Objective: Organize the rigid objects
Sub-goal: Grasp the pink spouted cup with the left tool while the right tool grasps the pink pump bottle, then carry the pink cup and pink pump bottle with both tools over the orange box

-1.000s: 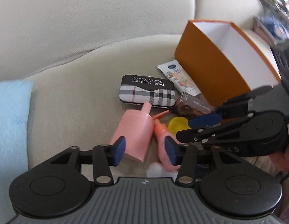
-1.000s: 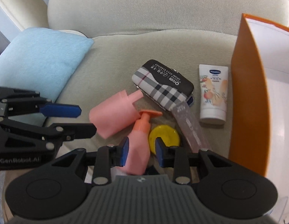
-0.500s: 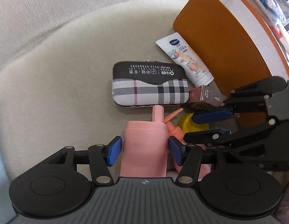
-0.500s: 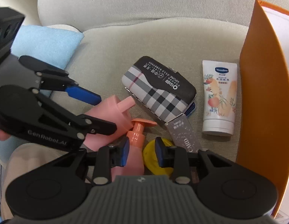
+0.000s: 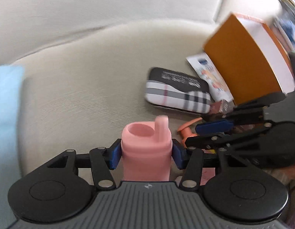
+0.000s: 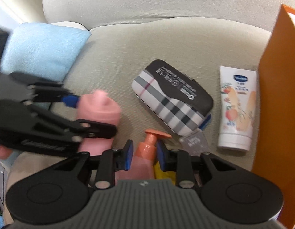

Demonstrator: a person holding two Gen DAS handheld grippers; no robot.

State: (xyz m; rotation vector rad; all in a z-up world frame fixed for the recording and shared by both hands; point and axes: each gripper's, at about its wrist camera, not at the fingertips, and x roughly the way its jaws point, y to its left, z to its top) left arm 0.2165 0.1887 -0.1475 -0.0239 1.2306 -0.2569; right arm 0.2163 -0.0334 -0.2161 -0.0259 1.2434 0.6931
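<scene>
Beige sofa cushion (image 5: 75,95) serves as the work surface, with a light blue pillow (image 6: 42,47) at its left end and an orange box (image 5: 240,61) with a white interior at its right. The left gripper (image 5: 146,155) has its blue pads (image 5: 115,157) pressed against both sides of a pink bottle (image 5: 146,148), which is held upright with its open top and spout facing the camera. The right gripper (image 6: 144,155) straddles the neck of an orange pump bottle (image 6: 147,148); its jaws sit close on either side, but whether they are actually pressing on it cannot be determined. A yellow item (image 6: 163,171) lies just beside that bottle. Beyond, a plaid case (image 6: 172,99) rests flat on the cushion, with a white lotion tube (image 6: 237,108) between it and the box wall. A small grey packet (image 6: 194,143) lies at the case's near corner.
</scene>
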